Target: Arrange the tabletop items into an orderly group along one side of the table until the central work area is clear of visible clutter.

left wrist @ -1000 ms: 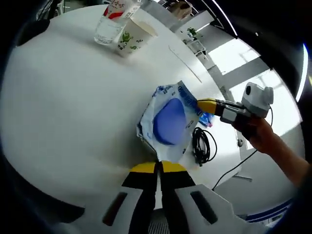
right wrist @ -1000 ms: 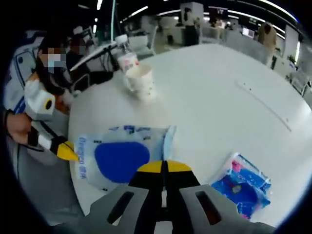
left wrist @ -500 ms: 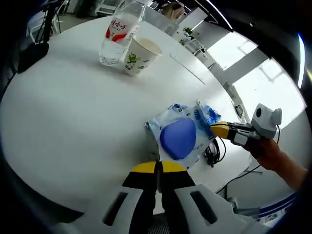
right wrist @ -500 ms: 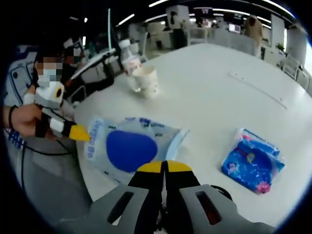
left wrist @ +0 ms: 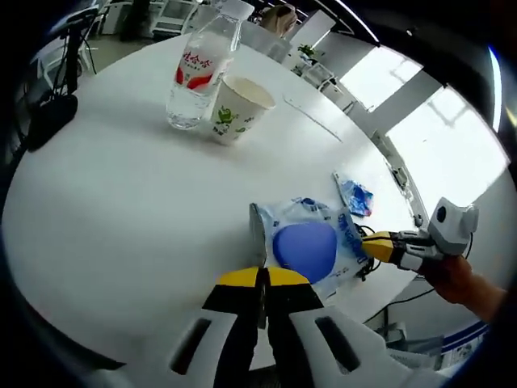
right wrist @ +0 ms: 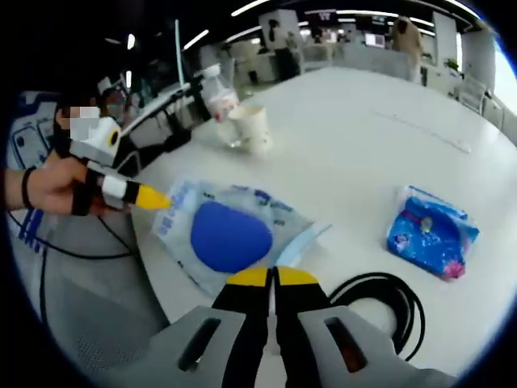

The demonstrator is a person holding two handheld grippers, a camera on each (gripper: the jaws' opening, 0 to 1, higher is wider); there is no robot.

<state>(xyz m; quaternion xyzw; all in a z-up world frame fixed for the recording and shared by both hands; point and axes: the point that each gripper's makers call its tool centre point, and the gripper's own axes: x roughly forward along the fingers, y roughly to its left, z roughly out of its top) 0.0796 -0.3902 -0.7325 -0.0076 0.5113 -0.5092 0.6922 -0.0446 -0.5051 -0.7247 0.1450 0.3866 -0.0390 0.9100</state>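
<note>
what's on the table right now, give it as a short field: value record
table: white, round
wipes pack: white with blue oval, near table edge, both grippers at it
left gripper: jaws shut at the pack's edge
right gripper: jaws shut at the pack's edge
water bottle: upright, beside paper cup
blue packet: lying apart
black cable: coiled by the edge

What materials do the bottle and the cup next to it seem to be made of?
The bottle looks like clear, glossy plastic: the table shows through it below its red-and-white label. The cup looks like matte white paper with a green print and a thin rolled rim, probably disposable.
</note>
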